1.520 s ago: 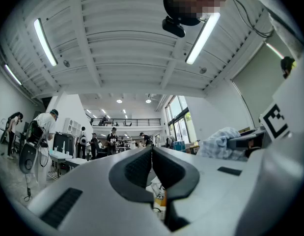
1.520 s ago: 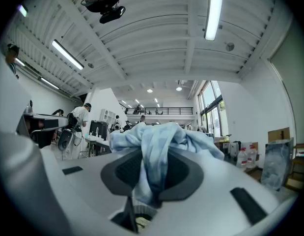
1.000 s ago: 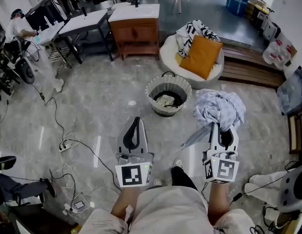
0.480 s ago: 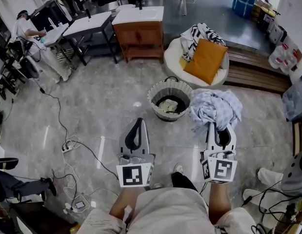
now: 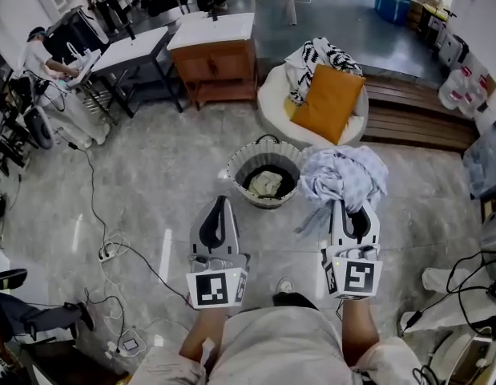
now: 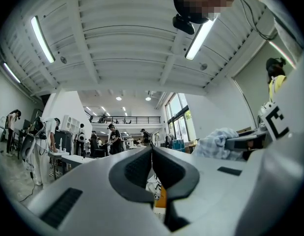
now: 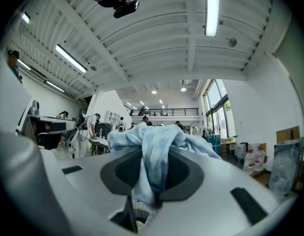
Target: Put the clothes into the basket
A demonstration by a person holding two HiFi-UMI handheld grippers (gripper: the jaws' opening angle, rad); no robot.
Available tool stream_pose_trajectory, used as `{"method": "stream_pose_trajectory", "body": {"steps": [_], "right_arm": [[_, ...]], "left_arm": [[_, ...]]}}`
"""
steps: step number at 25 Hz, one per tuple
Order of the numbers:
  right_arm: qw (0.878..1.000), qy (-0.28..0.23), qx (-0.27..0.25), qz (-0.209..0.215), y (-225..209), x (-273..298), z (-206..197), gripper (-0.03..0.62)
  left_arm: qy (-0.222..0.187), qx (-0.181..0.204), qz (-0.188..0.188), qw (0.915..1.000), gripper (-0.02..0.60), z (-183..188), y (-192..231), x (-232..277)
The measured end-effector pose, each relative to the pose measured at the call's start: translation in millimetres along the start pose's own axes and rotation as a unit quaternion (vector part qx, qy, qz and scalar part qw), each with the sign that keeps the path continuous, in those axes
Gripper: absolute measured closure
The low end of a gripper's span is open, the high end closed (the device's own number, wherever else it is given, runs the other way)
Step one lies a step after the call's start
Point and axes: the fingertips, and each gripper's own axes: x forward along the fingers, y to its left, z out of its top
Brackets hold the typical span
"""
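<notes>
Grey tiled floor all around, with a round white seat and its orange cushion well ahead of both claws. The basket sits on the floor just ahead of the claws, between them, with a pale piece of clothing already in it. The right claw is pinching a bunched light blue shirt, held up right beside the basket's right rim (not over the opening from what I can see). The left claw is pressed together on nothing, pointing at the basket's left side.
</notes>
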Motion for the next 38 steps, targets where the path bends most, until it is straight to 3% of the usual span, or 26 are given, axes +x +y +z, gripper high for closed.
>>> {"method": "stream_pose_trajectory", "body": {"steps": [8,18,27,34,38], "right_arm": [[1.000,0.004,0.005,0.012,-49.6,26.9,-14.2,0.511],[1.000,0.010,0.014,0.025,-57.3,51.5,-30.6,0.511],[0.999,0.014,0.002,0.038,-22.8,105.6,-37.2,0.511],[0.999,0.008,-0.004,0.053,6.8,182.7,-31.9,0.511],[0.999,0.012,-0.006,0.047,24.1,229.9,-29.3,0.511]], "left_arm": [[0.011,-0.003,0.010,0.9999,0.574,-12.4,-36.3,42.0],[0.018,-0.001,0.008,0.9998,0.574,-27.5,-42.2,65.0],[0.015,-0.019,0.016,0.9996,0.574,-51.8,5.9,98.1],[0.017,-0.040,0.022,0.9988,0.574,-65.9,63.2,153.2],[0.022,-0.031,0.015,0.9992,0.574,-73.8,97.2,186.8]]}}
